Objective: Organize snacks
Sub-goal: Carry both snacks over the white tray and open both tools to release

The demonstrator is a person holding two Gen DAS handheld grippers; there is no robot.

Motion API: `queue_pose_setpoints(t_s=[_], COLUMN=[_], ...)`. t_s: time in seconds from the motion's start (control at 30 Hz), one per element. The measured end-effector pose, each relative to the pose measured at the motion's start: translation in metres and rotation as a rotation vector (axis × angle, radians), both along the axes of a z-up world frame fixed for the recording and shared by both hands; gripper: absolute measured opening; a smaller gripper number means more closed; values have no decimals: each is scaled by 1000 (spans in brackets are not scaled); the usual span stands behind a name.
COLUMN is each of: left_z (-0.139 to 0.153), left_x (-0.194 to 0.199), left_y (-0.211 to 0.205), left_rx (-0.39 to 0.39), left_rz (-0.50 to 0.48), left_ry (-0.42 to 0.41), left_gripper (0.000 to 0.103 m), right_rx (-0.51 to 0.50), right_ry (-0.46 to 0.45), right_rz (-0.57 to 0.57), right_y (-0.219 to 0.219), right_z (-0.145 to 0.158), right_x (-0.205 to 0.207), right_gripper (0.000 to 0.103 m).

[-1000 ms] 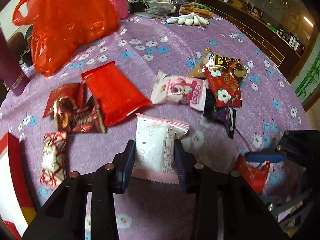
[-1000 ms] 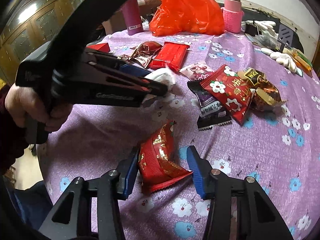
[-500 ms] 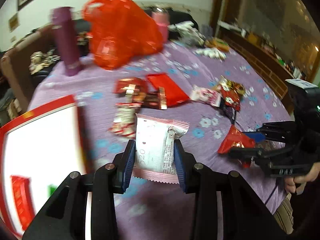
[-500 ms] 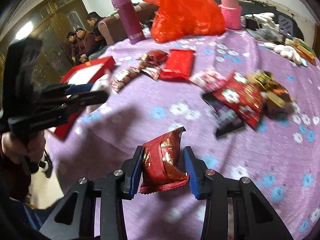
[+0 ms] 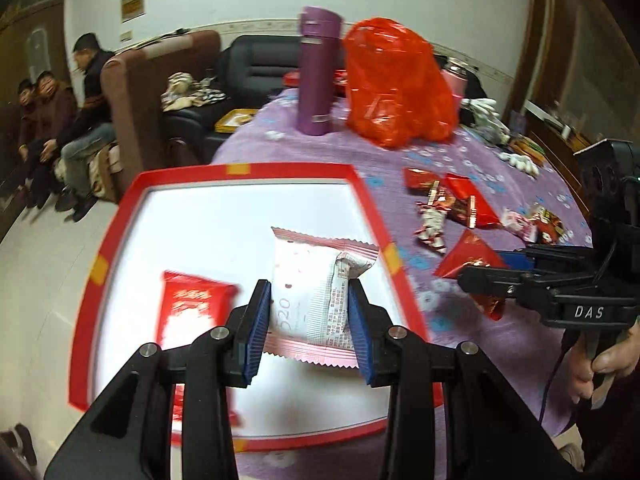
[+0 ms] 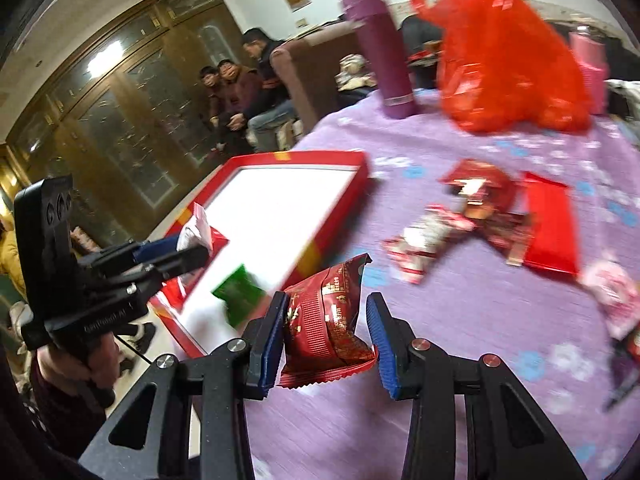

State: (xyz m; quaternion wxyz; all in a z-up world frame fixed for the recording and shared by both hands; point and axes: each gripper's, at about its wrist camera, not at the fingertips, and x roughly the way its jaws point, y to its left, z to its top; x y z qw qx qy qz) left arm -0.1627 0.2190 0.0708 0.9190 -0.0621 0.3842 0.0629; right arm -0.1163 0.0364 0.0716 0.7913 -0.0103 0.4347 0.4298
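The left gripper [image 5: 308, 316] has its jaws narrow and clenched on a white packet [image 5: 316, 284] with pink crimped edges; the blue pads press on both its sides, and the packet hangs over the white inside of a red tray [image 5: 362, 188]. In the tray lies a red packet [image 5: 188, 312], partly behind the left jaw, and in the right wrist view a green packet [image 6: 238, 294] also lies there, blurred. The right gripper [image 6: 326, 338] grasps a dark red packet [image 6: 326, 320]; its jaws have just been closing and now stand narrow, the left pad against the packet and the right pad touching its lower corner. This packet is held above the purple flowered cloth [image 6: 460, 308] of the worktop, just beside the near corner of the tray. More snacks [image 6: 492, 216] lie loose on the cloth to the right of the tray, among them a flat red packet [image 6: 550, 224] and a red-and-white candy [image 6: 424, 240], all blurred. At the far side of the worktop stand a purple flask [image 5: 318, 72] and an orange-red plastic bag [image 5: 396, 84], close to each other, with a pink bottle [image 5: 454, 80] behind the bag. In the left wrist view a hand [image 5: 604, 360] holds the handle of the right gripper at the right edge. In the room behind there is a brown sofa [image 5: 160, 92], several people sit at the left, and tall wooden cabinets [image 6: 120, 120] with glass doors stand behind them.
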Motion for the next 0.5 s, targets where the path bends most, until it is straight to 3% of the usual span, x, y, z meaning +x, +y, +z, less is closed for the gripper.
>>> queue_pose_setpoints(t_s=[0.5], left_z=[-20], left_x=[-13], left_y=[41], left_rx=[-8], left_rz=[75], left_ry=[31], left_gripper=[36], right_rx=[-4], right_ry=[54], right_rz=[136], right_y=[99], right_z=[-21], right_x=[-16], right_gripper=[40])
